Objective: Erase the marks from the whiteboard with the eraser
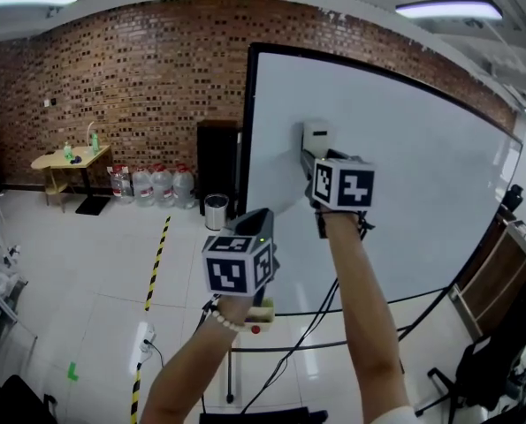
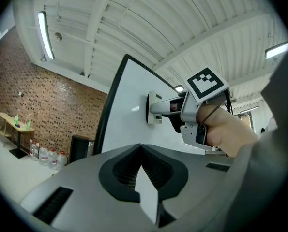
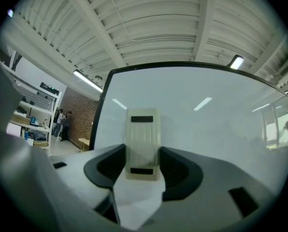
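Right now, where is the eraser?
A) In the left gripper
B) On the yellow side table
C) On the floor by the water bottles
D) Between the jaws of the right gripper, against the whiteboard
D: the right gripper view shows the eraser clamped in the right gripper, and the left gripper view shows it flat against the whiteboard.

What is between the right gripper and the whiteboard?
The eraser, held by the right gripper, its face against the whiteboard. The right gripper view shows the grip; the left gripper view shows the contact.
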### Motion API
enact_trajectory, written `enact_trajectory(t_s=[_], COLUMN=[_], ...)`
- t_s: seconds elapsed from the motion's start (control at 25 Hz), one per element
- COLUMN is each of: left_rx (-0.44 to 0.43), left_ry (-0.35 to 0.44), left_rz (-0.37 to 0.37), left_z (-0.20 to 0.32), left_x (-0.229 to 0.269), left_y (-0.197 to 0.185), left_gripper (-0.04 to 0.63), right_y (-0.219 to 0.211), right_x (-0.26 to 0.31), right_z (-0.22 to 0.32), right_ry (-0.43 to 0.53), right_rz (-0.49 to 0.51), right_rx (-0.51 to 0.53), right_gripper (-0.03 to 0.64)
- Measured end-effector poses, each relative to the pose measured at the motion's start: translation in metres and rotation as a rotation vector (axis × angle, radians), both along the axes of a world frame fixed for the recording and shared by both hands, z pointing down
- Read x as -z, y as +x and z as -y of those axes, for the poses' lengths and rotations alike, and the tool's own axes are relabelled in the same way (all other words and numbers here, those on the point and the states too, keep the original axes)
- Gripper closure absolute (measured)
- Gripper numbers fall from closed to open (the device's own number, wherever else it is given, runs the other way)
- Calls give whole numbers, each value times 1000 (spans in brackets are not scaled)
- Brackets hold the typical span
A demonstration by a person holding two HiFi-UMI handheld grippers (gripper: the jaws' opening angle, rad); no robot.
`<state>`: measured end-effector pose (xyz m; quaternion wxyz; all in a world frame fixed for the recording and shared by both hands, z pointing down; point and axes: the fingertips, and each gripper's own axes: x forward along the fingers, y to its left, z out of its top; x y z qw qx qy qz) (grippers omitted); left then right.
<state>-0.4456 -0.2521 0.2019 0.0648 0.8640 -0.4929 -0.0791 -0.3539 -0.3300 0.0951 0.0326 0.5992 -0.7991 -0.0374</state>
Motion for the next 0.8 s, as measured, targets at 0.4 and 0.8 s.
enact_trajectory(t_s=[0.4,0.8], left_rx=[37,73], left_ry=[-14,-39], left_rz=[-40,-61], left_z=[-6,0], left_x=[-2,-14], left_y=[-62,-102], left_gripper=[594,594], right_y=[-93,-123], right_x=[-7,-44], right_z=[-5,-4], right_ry=[-8,-24], right_rz=[3,23], right_rx=[47,50], right_gripper=[370,370])
